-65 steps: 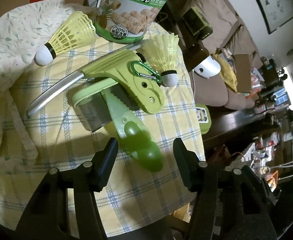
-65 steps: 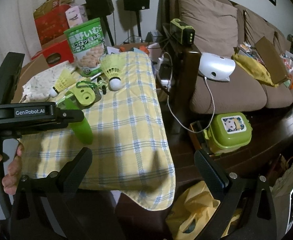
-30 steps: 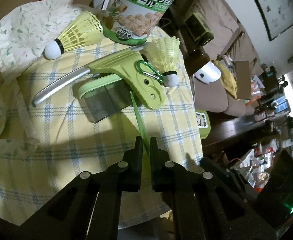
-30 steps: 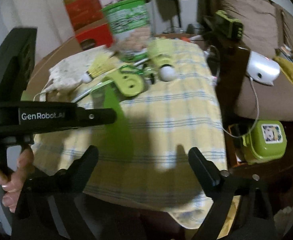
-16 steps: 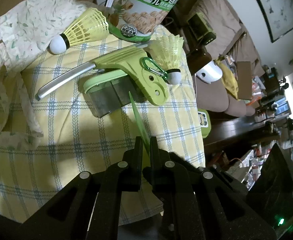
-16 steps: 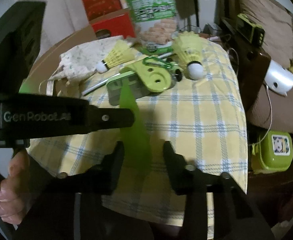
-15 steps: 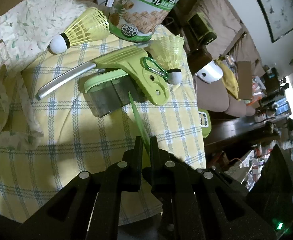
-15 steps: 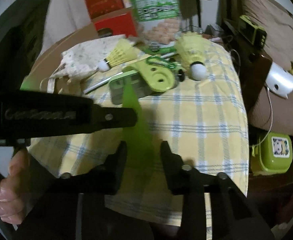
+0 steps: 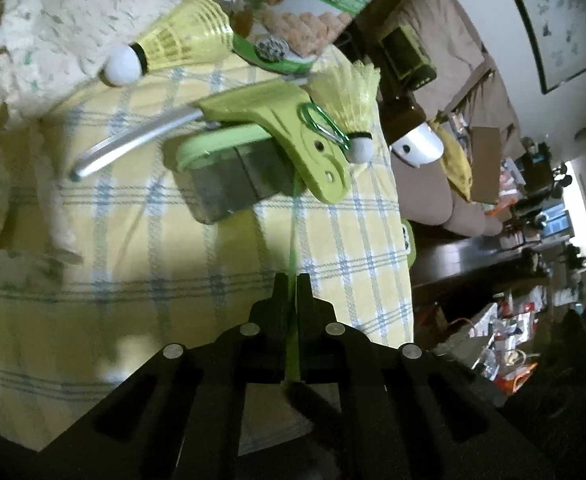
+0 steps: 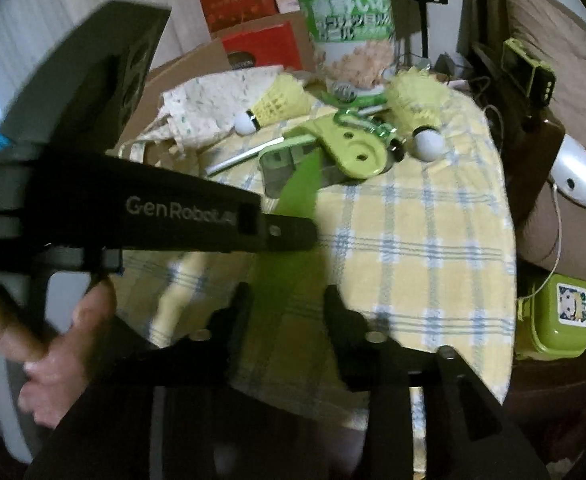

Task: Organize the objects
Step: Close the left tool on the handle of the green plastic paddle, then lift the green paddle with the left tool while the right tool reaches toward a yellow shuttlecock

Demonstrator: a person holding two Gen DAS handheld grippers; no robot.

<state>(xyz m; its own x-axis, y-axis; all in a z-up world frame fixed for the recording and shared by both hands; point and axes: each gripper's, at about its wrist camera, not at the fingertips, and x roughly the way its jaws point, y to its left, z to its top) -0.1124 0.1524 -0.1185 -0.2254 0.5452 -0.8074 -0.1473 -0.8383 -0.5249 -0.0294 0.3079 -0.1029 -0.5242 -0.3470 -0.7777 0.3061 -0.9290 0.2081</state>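
A flat green plastic paddle (image 9: 292,248) shows edge-on in the left wrist view, and my left gripper (image 9: 292,280) is shut on it above the yellow checked tablecloth (image 9: 133,280). In the right wrist view the paddle (image 10: 299,188) shows its broad face, with the left gripper (image 10: 293,236) crossing it. My right gripper (image 10: 287,300) has the paddle's lower end between its fingers, which touch both edges while the jaws are opening. Behind lies a clear container with a green lid (image 9: 229,176).
A green metal-handled tool (image 9: 293,128), a carabiner (image 9: 321,120), two yellow shuttlecocks (image 9: 173,48) (image 9: 353,100), a snack can (image 10: 353,40) and a floral cloth bag (image 9: 53,28) crowd the table's far end. A green lunch box (image 10: 557,316) sits on the floor at right. A hand (image 10: 65,340) grips the left tool.
The left gripper closed on the paddle and lifted it off the container. The right fingers, wide a second ago, have narrowed around the paddle's lower end. Both hands have stayed almost in place.
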